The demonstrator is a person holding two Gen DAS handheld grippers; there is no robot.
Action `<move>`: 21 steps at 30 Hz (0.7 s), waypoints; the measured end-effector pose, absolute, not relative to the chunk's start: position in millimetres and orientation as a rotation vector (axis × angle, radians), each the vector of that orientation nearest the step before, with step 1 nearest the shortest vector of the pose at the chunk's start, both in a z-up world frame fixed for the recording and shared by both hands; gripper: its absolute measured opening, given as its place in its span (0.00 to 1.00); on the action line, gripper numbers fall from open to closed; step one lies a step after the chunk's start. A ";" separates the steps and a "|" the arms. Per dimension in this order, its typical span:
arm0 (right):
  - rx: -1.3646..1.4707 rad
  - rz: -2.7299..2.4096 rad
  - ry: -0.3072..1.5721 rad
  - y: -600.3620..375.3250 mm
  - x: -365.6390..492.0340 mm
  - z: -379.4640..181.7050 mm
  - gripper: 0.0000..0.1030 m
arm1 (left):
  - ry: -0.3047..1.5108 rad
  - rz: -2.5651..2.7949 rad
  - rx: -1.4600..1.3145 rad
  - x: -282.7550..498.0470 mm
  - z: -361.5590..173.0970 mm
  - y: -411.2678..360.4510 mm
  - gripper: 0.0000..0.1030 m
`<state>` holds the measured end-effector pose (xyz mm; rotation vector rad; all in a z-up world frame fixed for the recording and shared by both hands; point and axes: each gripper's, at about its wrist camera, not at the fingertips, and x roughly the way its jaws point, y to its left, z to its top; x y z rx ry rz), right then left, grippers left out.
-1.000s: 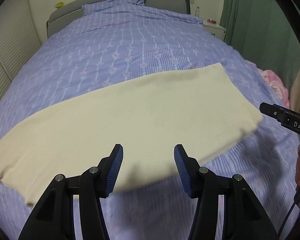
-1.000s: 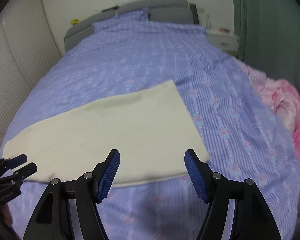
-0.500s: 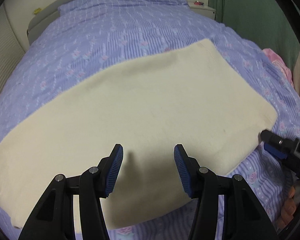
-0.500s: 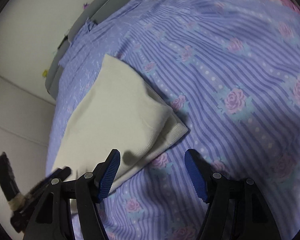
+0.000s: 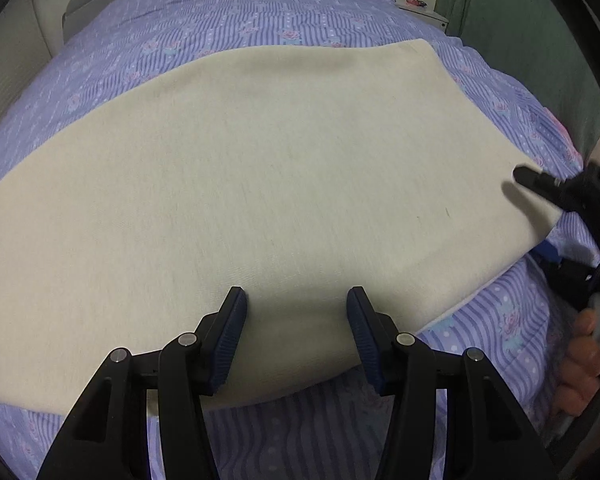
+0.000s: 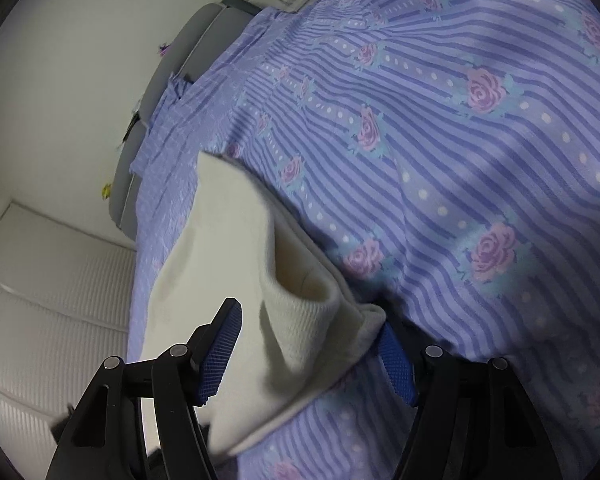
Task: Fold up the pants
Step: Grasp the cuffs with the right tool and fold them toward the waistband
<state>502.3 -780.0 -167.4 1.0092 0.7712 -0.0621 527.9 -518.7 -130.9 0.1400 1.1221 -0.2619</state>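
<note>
left gripper (image 5: 296, 332) hangs with its blue-padded jaws apart over the near edge of the cream knit pants (image 5: 260, 184), pads not pressing the cloth. the pants lie flat in a long folded strip across the purple striped, rose-printed bedspread (image 5: 260, 12), running from 9 o'clock to 3 o'clock. right gripper (image 6: 312, 348), at 3 o'clock in the left wrist view, has been closing its jaws; they straddle the pants' ribbed cuff corner, one pad above, one beneath, not yet clamped. fingers (image 5: 580, 364) grip its handle.
</note>
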 end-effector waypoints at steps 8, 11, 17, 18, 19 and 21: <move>1.040 -0.060 0.790 -783.8 494.6 -168.5 0.45 | 1.130 -0.262 0.138 530.2 -130.7 -516.0 0.50; 0.994 -0.080 0.807 -780.5 498.8 -160.8 0.33 | 1.134 -0.258 0.141 534.0 -131.5 -518.1 0.51; 0.651 -0.136 0.824 -742.3 505.6 -100.1 0.21 | 1.208 -0.289 0.144 543.6 -114.0 -509.3 0.50; 0.588 -0.134 0.820 -733.3 507.8 -87.3 0.20 | 1.215 -0.275 0.134 542.9 -108.4 -503.0 0.50; 0.505 -0.124 0.812 -719.4 511.0 -69.2 0.20 | 1.222 -0.236 0.117 542.3 -98.0 -489.5 0.50; 0.398 -0.099 0.803 -697.4 517.0 -44.0 0.20 | 1.220 -0.198 0.070 539.7 -81.2 -464.0 0.49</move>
